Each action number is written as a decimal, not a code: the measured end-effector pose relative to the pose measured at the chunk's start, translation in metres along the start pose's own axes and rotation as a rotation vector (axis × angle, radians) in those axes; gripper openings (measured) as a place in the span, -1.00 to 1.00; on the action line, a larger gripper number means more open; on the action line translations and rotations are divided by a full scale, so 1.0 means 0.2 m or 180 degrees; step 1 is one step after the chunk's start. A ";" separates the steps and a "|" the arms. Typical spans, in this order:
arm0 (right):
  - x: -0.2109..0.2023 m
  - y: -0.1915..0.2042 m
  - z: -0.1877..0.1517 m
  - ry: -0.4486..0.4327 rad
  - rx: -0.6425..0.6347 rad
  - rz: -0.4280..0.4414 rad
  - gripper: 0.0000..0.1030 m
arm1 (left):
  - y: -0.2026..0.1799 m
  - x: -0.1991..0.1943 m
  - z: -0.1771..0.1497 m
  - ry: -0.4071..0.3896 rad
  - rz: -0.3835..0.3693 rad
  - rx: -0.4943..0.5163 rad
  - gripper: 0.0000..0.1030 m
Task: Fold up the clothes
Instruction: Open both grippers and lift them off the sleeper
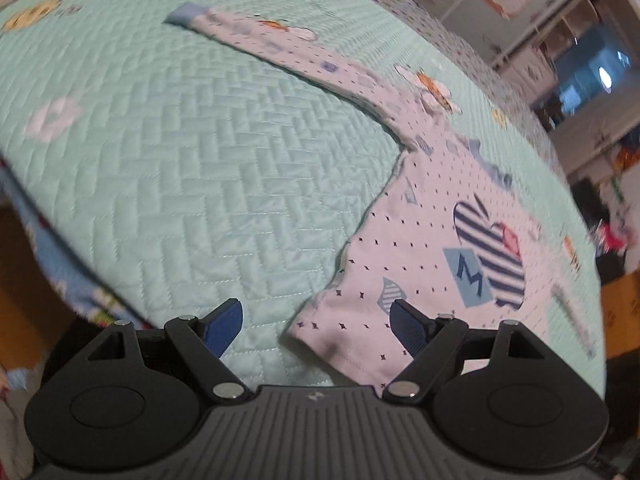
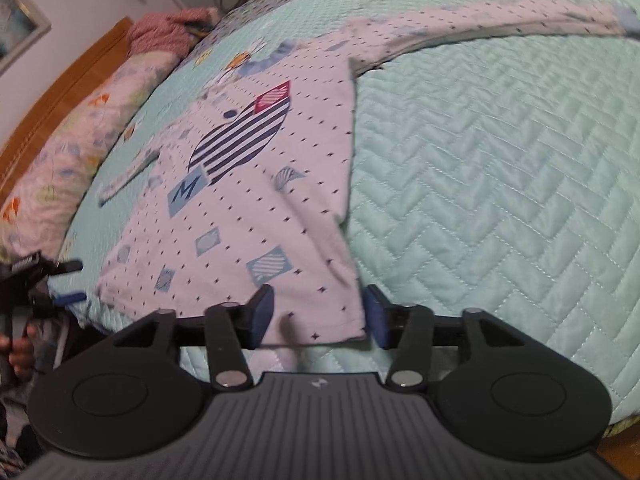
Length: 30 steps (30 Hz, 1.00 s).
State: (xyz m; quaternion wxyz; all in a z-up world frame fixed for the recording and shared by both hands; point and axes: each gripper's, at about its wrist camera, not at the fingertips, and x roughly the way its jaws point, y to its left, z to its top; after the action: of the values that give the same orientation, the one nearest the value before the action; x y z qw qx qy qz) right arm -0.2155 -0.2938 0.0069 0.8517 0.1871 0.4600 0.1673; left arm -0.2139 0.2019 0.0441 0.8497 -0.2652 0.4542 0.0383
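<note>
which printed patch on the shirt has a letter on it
The light blue square patch beside the striped shape on the shirt: it bears a dark M. The other small patches carry only stripes.

The bed (image 2: 500, 168) wore a mint quilted cover stitched in herringbone; a pale dotted shirt (image 2: 256, 184) lay flat on it, one sleeve stretched away across the quilt; beyond the shirt lay a floral pillow (image 2: 76, 132) and a pink bundle (image 2: 164, 34).
</note>
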 end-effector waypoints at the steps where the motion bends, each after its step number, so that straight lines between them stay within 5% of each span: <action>1: -0.01 0.01 0.00 0.0001 -0.0013 -0.0026 0.05 | -0.01 0.02 0.00 0.0016 0.0033 0.0068 0.62; 8: -0.09 -0.02 0.03 -0.0231 0.0129 -0.0089 0.24 | -0.10 0.13 0.09 0.0035 0.0249 0.0413 0.62; 15: -0.06 -0.22 0.02 -0.0298 0.0844 0.0342 0.37 | -0.06 0.21 0.11 0.0256 -0.0085 0.0420 0.75; 24: 0.06 -0.10 0.06 0.0007 0.0363 0.0588 0.35 | -0.13 0.25 0.10 0.0616 -0.0479 0.0736 0.74; 26: 0.08 -0.09 0.06 0.0019 0.0335 0.0561 0.21 | -0.14 0.25 0.09 0.0636 -0.0437 0.0811 0.67; 28: 0.08 -0.10 0.06 0.0050 0.0374 0.0537 -0.22 | -0.15 0.24 0.09 0.0607 -0.0326 0.0907 0.33; 29: 0.09 -0.10 0.06 0.0086 0.0391 0.0523 -0.39 | -0.16 0.24 0.08 0.0592 -0.0232 0.1000 0.01; 30: 0.10 -0.10 0.05 0.0135 0.0408 0.0491 -0.78 | -0.16 0.24 0.09 0.0597 -0.0161 0.1050 -0.29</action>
State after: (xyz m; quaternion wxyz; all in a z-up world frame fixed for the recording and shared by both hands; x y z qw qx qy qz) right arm -0.1954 -0.3042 -0.0121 0.8127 0.2725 0.4719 0.2066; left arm -0.1633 0.1754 0.0278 0.8363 -0.1360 0.5247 -0.0829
